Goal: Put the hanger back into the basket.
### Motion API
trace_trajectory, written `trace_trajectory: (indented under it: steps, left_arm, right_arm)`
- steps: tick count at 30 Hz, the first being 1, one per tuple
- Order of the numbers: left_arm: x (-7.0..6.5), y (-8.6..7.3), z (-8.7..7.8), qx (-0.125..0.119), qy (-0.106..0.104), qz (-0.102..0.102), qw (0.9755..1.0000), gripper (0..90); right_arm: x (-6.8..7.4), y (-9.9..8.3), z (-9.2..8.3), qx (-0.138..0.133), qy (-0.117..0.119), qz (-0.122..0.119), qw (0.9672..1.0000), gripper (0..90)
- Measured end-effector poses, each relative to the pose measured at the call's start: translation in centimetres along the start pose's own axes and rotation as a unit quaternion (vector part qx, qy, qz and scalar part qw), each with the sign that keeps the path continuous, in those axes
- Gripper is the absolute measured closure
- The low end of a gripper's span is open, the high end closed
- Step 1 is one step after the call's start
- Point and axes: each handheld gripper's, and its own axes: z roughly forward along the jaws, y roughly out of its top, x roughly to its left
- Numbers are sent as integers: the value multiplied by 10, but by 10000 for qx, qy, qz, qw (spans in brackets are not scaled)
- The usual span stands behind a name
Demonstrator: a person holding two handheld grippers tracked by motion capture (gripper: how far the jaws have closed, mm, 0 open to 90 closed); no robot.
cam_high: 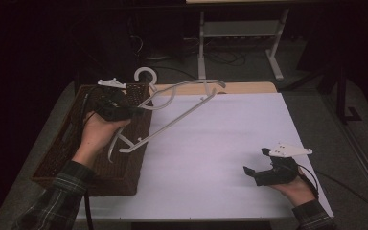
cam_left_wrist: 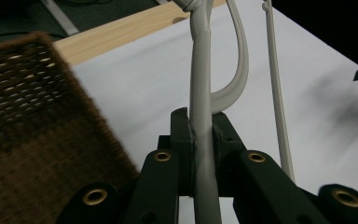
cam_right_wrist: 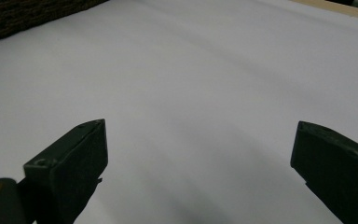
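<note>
Grey plastic hanger (cam_high: 182, 108) is clamped in the left claw (cam_high: 136, 110) over the wicker basket (cam_high: 67, 158); right claw (cam_high: 255, 163) gapes wide, empty, above the tabletop (cam_high: 211, 158).

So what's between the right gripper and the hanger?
Nothing but bare white sheet: in the high view it separates the open right gripper from the hanger.

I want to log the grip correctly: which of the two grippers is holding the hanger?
The left gripper, above the brown basket, clamps the grey hanger; the right gripper is open, holding nothing.
</note>
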Motion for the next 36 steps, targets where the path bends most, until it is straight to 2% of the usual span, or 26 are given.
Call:
trace_trajectory:
  steps: [5,13,22,28,36]
  left_arm:
    - [16,-9,-18,-61,182,-92,9998,826]
    - [40,-23,-49,-155,450,-126,9988,826]
    - [68,-41,-81,-223,805,-275,9961,826]
    - [87,-54,-94,-255,993,-345,9941,826]
    - [107,-72,-104,-33,1312,-420,9905,826]
  right_arm:
    - [-1,0,0,6,-23,10,10000,35]
    - [-4,-1,-1,-6,-72,44,10000,37]
    - [-5,-1,-1,-6,-105,60,9999,38]
    - [-5,-1,0,0,-115,57,9999,38]
    - [-6,-1,-1,-1,-125,83,9999,40]
